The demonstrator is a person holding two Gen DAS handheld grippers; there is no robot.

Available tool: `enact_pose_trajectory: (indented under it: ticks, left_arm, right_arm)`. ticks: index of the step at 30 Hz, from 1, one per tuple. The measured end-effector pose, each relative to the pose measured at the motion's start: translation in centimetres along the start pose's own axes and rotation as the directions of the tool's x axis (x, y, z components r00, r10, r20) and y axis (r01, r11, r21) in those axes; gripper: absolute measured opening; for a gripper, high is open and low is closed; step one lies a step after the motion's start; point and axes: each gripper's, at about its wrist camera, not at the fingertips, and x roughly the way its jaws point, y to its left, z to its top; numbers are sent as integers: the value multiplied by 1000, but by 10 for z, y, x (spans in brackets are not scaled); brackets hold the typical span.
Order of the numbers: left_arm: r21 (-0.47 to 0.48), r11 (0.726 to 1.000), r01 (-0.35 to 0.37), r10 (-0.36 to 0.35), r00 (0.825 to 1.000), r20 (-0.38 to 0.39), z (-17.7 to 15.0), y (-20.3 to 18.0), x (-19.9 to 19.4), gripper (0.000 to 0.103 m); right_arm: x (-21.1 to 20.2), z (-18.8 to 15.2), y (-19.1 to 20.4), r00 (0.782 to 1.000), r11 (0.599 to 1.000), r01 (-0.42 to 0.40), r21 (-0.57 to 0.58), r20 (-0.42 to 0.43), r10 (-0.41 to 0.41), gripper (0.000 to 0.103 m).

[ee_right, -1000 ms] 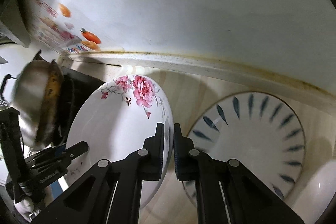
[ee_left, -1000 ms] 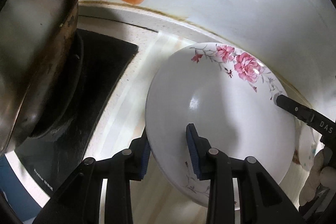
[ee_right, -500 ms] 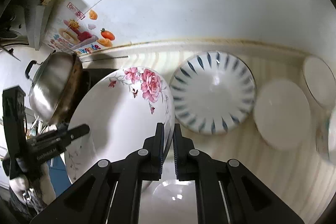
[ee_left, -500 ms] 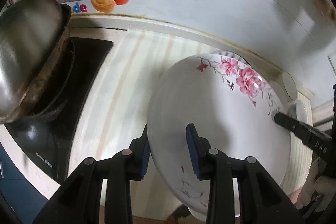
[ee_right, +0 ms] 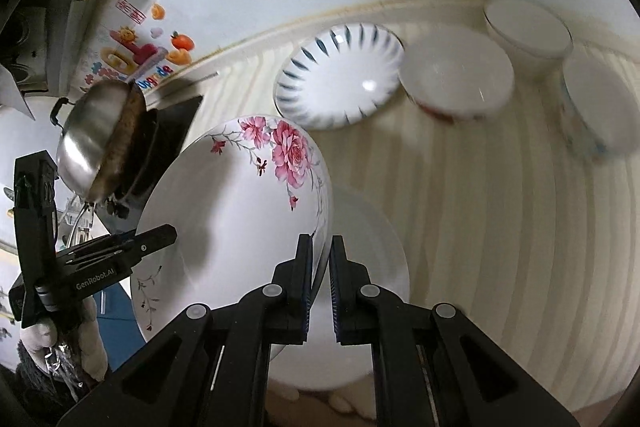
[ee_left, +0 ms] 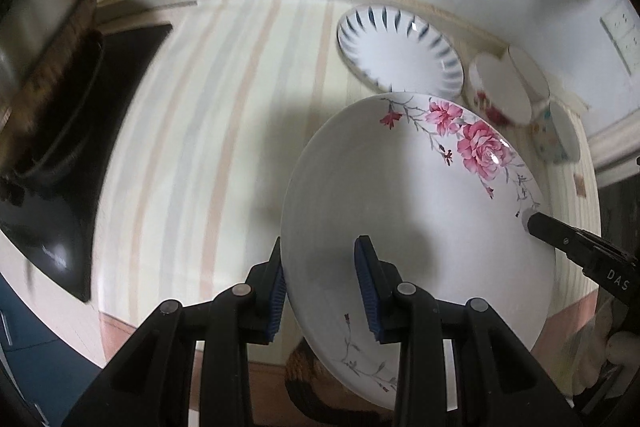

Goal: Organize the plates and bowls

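Nearest, in the right wrist view: my right gripper (ee_right: 321, 269), fingers clenched on the rim of the floral plate (ee_right: 236, 219), pads pressing either side of its edge. The plate is off the desk (ee_right: 500, 227), tilted, carried between both hands.

Left wrist view: my left gripper (ee_left: 320, 291) straddles the opposite rim of the same plate (ee_left: 416, 219). One blue pad lies on the white inner face, the other behind the edge; I read this as grasping the plate, though the back contact is hidden. The right gripper's fingers reach the far rim from the right of that view.

So I hold it at two opposed points of the rim, and the line between my fingers runs roughly across the desk's front edge.

Directly under the plate, right wrist view: a plain white plate (ee_right: 380, 267) flat on the desk, mostly covered by the one I hold. I judge it the likely stacking target; it sits below and slightly right, nearer my right hand.

Further back: a blue-striped plate (ee_right: 340, 79) near the wall, then a red-trimmed bowl (ee_right: 456, 79) just beside it, and two more bowls beyond.

Far left: a steel pot (ee_right: 92, 131) on the black cooktop (ee_right: 172, 131), well apart from the dishes.

Risk, as I judge it: lowering unevenly and chipping rim on rim.
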Motion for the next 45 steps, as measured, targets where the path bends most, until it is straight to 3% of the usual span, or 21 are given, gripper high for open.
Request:
enact_pose_trajectory:
  ticks: [13, 30, 45]
  left_arm:
    - [34, 999, -37, 40, 996, -82, -25, -12, 36, 30]
    - [72, 995, -72, 83, 982, -167, -32, -16, 64, 30]
    - [90, 995, -48, 64, 979, -194, -39, -14, 73, 30]
  right_arm:
    - [30, -35, -31, 997, 998, 15, 55, -82, -11, 10]
    - [52, -35, -37, 990, 996, 46, 81, -137, -35, 10]
    - [48, -24, -44, 978, 980, 60, 188, -208, -20, 15]
